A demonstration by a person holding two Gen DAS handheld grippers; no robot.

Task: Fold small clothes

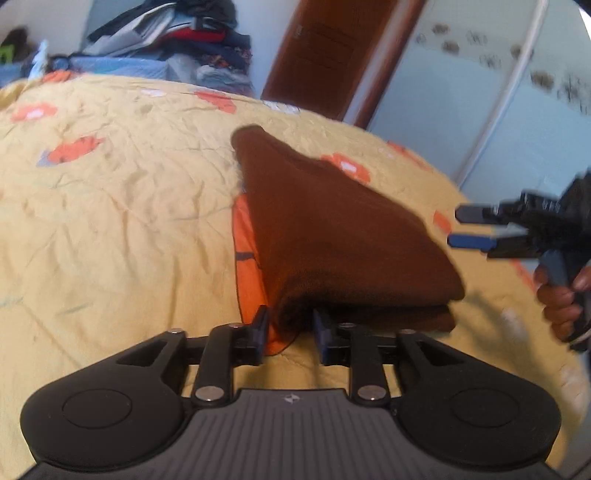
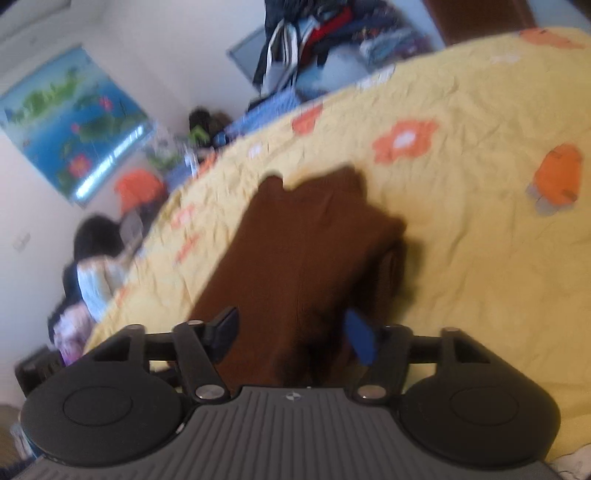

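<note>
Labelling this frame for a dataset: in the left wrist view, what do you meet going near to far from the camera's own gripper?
Left gripper → brown folded garment → yellow flowered bedspread → pile of clothes against the far wall.

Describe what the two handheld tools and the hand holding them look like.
Both tools are black, with rounded side lobes, silver pivot bolts, a ribbed grey centre plate and a small logo. The left tool and right tool each have one black and one blue finger. A bare hand grips the right one's blue-grey handle.
</note>
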